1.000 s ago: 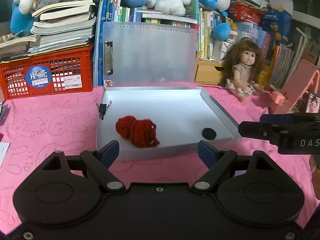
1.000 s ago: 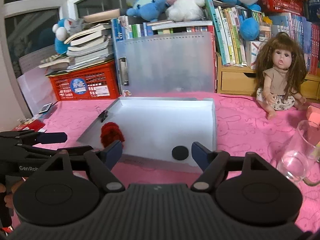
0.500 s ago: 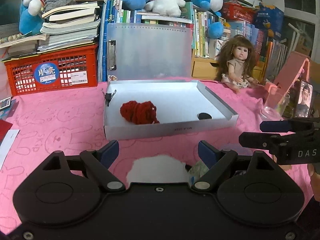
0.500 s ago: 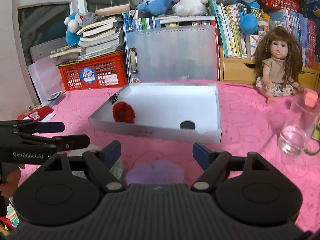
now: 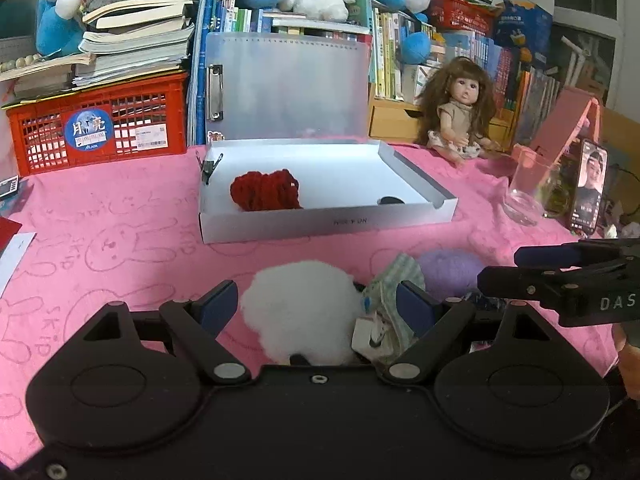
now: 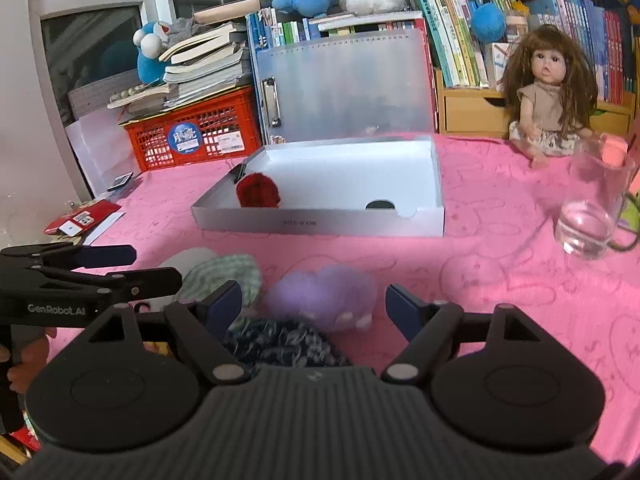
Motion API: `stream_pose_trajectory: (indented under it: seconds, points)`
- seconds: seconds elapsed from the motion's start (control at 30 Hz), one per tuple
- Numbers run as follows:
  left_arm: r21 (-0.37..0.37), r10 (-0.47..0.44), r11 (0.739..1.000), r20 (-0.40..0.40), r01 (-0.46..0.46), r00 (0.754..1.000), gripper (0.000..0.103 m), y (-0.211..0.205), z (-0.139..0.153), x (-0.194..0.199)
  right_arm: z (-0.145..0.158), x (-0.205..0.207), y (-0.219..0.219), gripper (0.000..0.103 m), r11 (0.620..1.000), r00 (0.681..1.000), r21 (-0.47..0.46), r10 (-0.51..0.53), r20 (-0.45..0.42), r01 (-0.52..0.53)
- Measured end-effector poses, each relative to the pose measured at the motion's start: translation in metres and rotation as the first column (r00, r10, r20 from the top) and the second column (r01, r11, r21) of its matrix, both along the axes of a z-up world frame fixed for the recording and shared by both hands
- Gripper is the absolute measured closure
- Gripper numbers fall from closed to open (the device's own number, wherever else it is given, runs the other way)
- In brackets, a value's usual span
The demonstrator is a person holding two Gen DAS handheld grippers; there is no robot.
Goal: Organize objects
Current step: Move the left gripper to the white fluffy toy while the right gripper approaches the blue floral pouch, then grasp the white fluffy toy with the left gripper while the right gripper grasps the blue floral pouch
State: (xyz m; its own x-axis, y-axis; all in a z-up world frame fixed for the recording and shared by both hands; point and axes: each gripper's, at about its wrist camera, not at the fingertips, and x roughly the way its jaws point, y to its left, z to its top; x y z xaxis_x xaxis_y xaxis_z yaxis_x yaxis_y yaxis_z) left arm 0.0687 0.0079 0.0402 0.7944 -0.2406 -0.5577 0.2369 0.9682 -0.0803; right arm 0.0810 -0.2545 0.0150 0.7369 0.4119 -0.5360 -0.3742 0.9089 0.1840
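A white open box (image 5: 332,222) (image 6: 320,222) on the pink cloth holds a red yarn ball (image 5: 265,195) (image 6: 258,195), a black round item (image 5: 391,201) (image 6: 379,205) and a binder clip (image 5: 208,166). My left gripper (image 5: 318,306) is open around a white fluffy ball (image 5: 300,308), beside a green checked cloth (image 5: 400,280) (image 6: 222,276). My right gripper (image 6: 314,306) is open around a purple fluffy ball (image 6: 322,294) (image 5: 450,270). A dark patterned cloth (image 6: 280,346) lies under it.
A glass mug (image 6: 592,216) (image 5: 528,192) stands at the right. A doll (image 5: 460,116) (image 6: 548,92), a red crate (image 5: 100,124) with books, a clipboard case (image 5: 288,88) and bookshelves line the back. A phone (image 5: 588,188) stands far right.
Both grippers have pulled back from the box toward the near side and lowered. The white ball, purple ball and cloths have come into view between the fingers.
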Motion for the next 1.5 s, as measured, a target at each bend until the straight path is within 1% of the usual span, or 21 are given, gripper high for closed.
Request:
stream_pose_trajectory:
  seconds: [0.1, 0.23, 0.5, 0.8, 0.93, 1.03, 1.17, 1.3, 1.5]
  points:
    - [0.008, 0.011, 1.0, -0.001, -0.011, 1.0, 0.018, 0.001, -0.003, -0.002, -0.003, -0.005, 0.0, 0.016, 1.0, 1.0, -0.002, 0.007, -0.007, -0.007]
    - [-0.003, 0.025, 1.0, -0.013, -0.025, 1.0, 0.018, 0.005, -0.005, -0.002, -0.006, -0.01, -0.001, 0.016, 1.0, 1.0, -0.002, 0.014, -0.014, -0.014]
    - [0.009, 0.041, 0.999, -0.027, -0.041, 0.999, 0.017, 0.009, -0.01, -0.001, -0.017, -0.013, -0.002, 0.016, 1.0, 0.998, 0.012, 0.029, -0.053, -0.028]
    - [0.002, 0.046, 0.999, -0.037, -0.046, 0.998, 0.015, 0.009, -0.014, 0.002, -0.027, -0.014, -0.001, 0.015, 0.998, 0.995, 0.038, 0.045, -0.089, -0.042]
    - [-0.016, 0.059, 0.998, -0.038, -0.06, 0.998, 0.015, 0.011, -0.014, 0.008, -0.029, -0.014, -0.002, 0.015, 0.998, 0.994, 0.051, 0.048, -0.099, -0.043]
    - [-0.031, 0.086, 0.996, -0.034, -0.087, 0.996, 0.015, 0.018, -0.009, 0.012, -0.028, -0.015, -0.002, 0.014, 0.997, 0.993, 0.047, 0.062, -0.097, -0.057]
    - [-0.046, 0.076, 0.996, -0.065, -0.079, 0.995, 0.015, 0.022, -0.011, 0.016, -0.028, -0.02, 0.0, 0.013, 0.996, 0.992, 0.024, 0.093, -0.086, -0.091]
    - [-0.024, 0.052, 0.998, -0.087, -0.054, 0.995, 0.015, 0.013, -0.022, 0.016, -0.029, -0.022, 0.001, 0.013, 0.995, 0.992, 0.014, 0.097, -0.083, -0.097]
    - [-0.034, 0.06, 0.997, -0.099, -0.064, 0.993, 0.015, 0.003, -0.028, 0.023, -0.03, -0.022, 0.002, 0.013, 0.995, 0.992, 0.003, 0.102, -0.079, -0.102]
